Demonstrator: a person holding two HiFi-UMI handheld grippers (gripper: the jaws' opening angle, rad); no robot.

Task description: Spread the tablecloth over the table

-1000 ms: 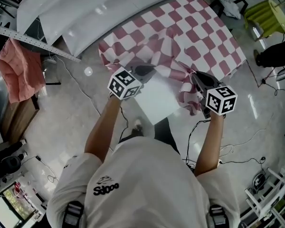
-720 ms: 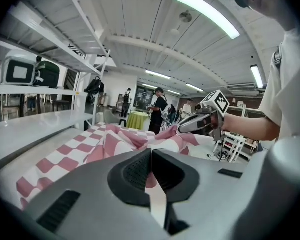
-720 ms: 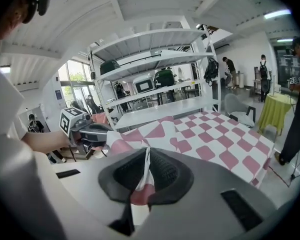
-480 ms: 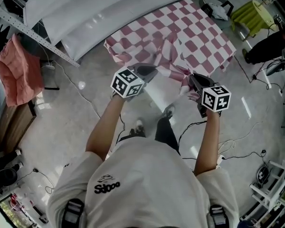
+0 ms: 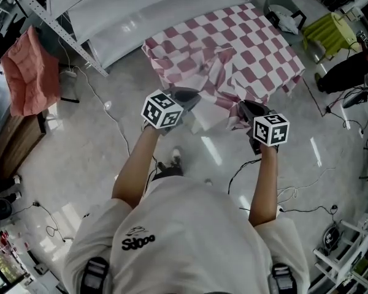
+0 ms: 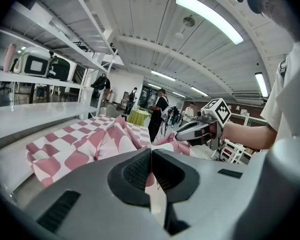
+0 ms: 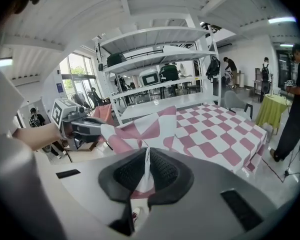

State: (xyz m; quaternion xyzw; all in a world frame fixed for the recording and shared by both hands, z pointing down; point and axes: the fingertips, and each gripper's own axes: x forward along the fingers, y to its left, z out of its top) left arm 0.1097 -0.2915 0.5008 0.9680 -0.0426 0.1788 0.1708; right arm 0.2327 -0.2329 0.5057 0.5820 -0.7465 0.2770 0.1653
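A red-and-white checked tablecloth (image 5: pixel 245 48) lies rumpled over the table, of which a bare white corner (image 5: pixel 203 121) shows at the near edge. My left gripper (image 5: pixel 189 97) is shut on a fold of the cloth's near edge, which runs between its pads (image 6: pixel 135 171). My right gripper (image 5: pixel 241 108) is shut on another fold of the same edge, which shows between its pads (image 7: pixel 162 173). The two grippers hang side by side in front of the table, with the cloth bunched up between them. The right gripper (image 6: pixel 197 130) shows in the left gripper view, and the left gripper (image 7: pixel 80 125) in the right gripper view.
Long white shelving (image 5: pixel 129 17) stands behind the table. A salmon cloth (image 5: pixel 27 72) hangs at the left. A yellow-green covered table (image 5: pixel 334 26), a chair (image 5: pixel 285 11) and a person in black (image 5: pixel 349 69) are at the right. Cables (image 5: pixel 294 195) trail over the glossy floor.
Both grippers have drawn the cloth's near edge back toward me, away from the table. The cloth now covers more of the white top, and the table sits farther off.
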